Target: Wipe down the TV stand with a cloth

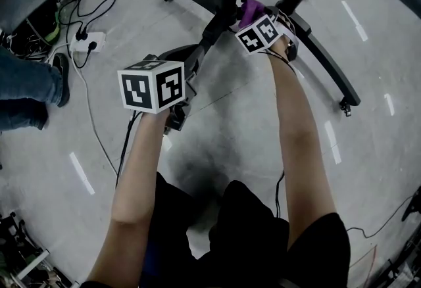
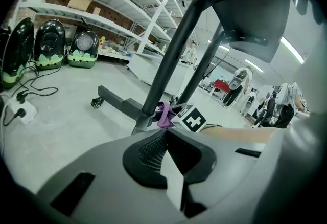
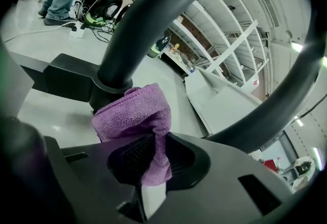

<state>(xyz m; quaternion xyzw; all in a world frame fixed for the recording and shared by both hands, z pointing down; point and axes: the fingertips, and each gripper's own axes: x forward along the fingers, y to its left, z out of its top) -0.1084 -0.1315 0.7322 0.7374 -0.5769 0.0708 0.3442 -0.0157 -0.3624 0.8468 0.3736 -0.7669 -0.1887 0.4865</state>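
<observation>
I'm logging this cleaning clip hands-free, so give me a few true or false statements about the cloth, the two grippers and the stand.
1. The right gripper has its jaws shut on a purple cloth. True.
2. The left gripper holds a second cloth. False: its jaws are together with nothing between them.
3. The purple cloth is up against the foot of the TV stand pole. True.
4. The white power strip lies on the floor at the person's right. False: it lies at their left.
</observation>
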